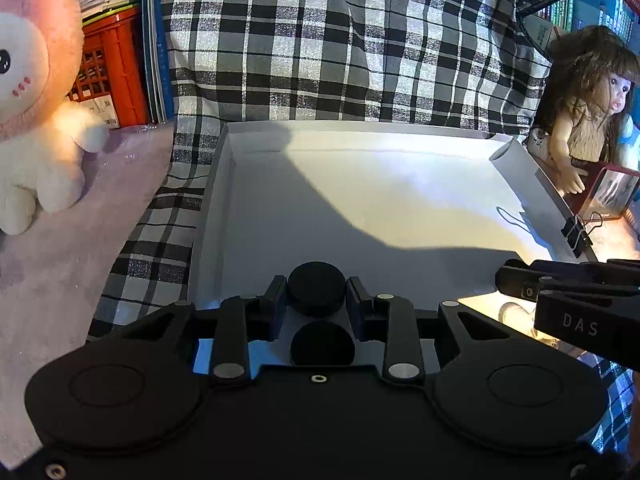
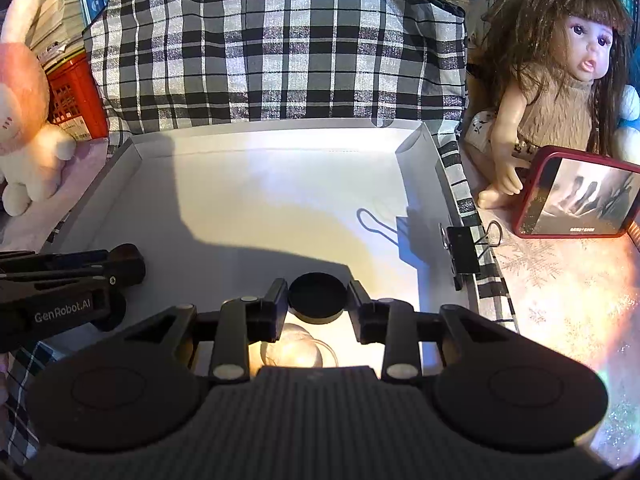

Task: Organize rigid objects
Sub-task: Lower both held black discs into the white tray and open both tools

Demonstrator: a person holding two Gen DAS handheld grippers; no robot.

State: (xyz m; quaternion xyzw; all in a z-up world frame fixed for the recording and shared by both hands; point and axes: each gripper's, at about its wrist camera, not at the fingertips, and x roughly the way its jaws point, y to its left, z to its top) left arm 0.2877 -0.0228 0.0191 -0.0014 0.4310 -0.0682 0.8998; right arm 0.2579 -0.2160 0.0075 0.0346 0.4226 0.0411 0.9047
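Note:
A black round disc (image 1: 316,294) sits between the fingers of my left gripper (image 1: 316,300), which is shut on it over the near edge of a white tray (image 1: 360,200). A second black disc (image 1: 322,346) lies just below it. In the right wrist view another black disc (image 2: 317,298) rests between the fingers of my right gripper (image 2: 318,300), with a thin gap at the right finger; the jaws stand open around it. A clear round object (image 2: 296,350) lies under that gripper. The two grippers are side by side at the tray's (image 2: 260,200) front, the left gripper (image 2: 128,268) on the left.
A black binder clip (image 2: 462,250) grips the tray's right rim. A doll (image 2: 560,80) and a red-cased phone (image 2: 576,196) stand to the right. A pink-and-white plush toy (image 1: 36,100) and a red crate (image 1: 116,68) are on the left. Plaid cloth (image 1: 320,40) hangs behind.

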